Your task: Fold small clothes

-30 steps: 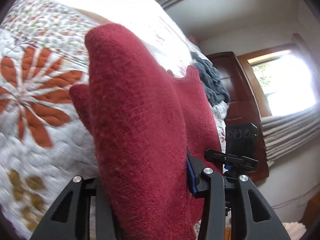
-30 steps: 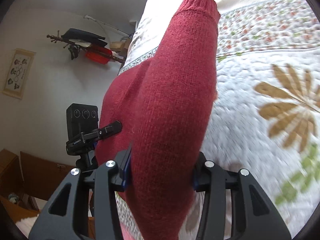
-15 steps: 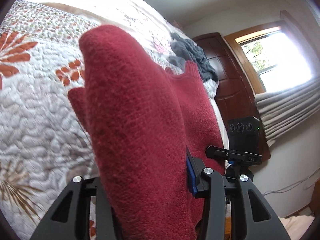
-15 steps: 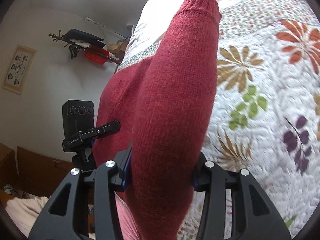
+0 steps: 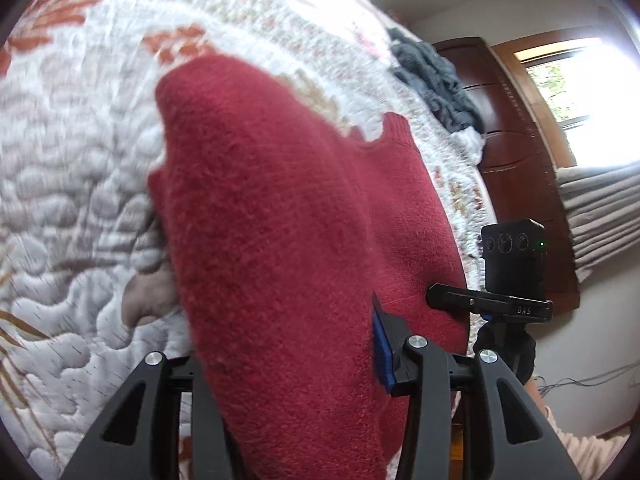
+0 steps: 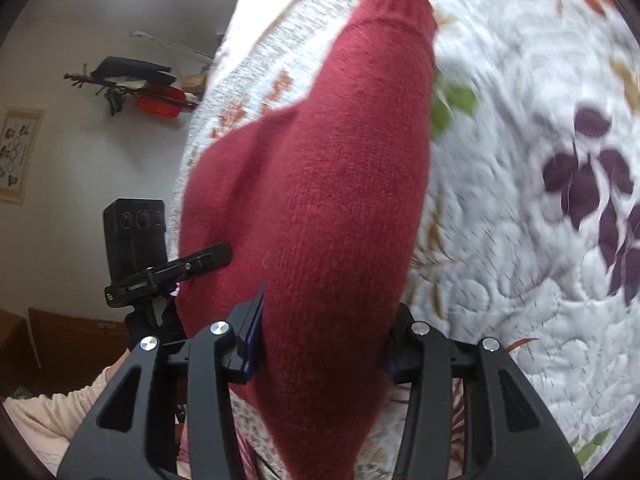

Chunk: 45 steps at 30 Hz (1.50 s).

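In the left wrist view, the quilt (image 5: 72, 184) fills the left and upper part of the frame. The red sweater (image 5: 272, 240) occupies the centre, running from the bottom edge toward upper centre. The left gripper (image 5: 288, 364) is clamped on a thick fold of it; the knit fills the gap between the jaws. A grey garment (image 5: 436, 84) lies at upper right on the quilt, well apart.

In the right wrist view, the other gripper's camera block sits at left. The sweater's sleeve (image 6: 344, 200), cuff toward top centre, fills the middle. The right gripper (image 6: 324, 344) is closed on it, cloth bulging between the jaws. The quilt lies at right.

Step in hand, as judged: the sweater is held at two points above the quilt, mid-carry toward a fold. The next move calls for lowering both grips evenly, laying the sleeve flat across the body, then releasing.
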Available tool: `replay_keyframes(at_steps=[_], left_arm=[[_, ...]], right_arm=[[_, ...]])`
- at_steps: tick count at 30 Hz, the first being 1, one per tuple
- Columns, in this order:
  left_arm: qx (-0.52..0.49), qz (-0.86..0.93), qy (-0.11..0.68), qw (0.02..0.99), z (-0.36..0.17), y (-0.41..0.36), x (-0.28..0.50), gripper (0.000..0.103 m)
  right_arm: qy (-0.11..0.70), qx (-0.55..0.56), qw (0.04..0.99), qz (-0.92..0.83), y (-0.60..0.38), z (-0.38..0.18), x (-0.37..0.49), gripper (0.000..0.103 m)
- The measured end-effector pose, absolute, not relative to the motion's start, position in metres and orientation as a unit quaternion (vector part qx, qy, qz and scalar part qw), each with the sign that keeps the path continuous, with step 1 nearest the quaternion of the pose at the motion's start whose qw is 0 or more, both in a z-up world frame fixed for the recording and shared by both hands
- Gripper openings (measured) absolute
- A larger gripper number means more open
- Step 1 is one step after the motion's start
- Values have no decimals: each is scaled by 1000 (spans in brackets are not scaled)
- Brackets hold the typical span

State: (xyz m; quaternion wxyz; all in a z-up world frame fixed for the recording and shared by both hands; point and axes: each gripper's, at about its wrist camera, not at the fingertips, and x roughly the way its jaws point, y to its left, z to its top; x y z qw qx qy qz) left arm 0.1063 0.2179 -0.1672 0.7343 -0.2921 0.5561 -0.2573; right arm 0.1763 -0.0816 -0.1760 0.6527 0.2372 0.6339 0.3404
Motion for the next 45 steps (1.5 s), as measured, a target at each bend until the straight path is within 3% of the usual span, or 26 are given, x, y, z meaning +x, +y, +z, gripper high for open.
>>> replay_keyframes(at_steps=[9,15,20,25,32,45], left_arm=[[-284,-253,571,728,-180,219,110,54],[-235,-224,576,750,-158,213,94,58],[-192,-203,571,772,-138,208,62,59],[-168,-181,576,780,-137,205,30,60],[-180,-149,585,777,-147,211,2,58],[-188,-136,593,771,-167,217,-2,60]], right_arm=[[630,271,647,333,-90,-197,166,57],[632,249,661,320,-95,-184,147,66],[633,250,663,312,-104,-179,119,68],[641,246,657,310,-109,-183,92,60],[637,253,658,313,-116,-179,65,26],[649,247,662,283,-125,-200,54,23]])
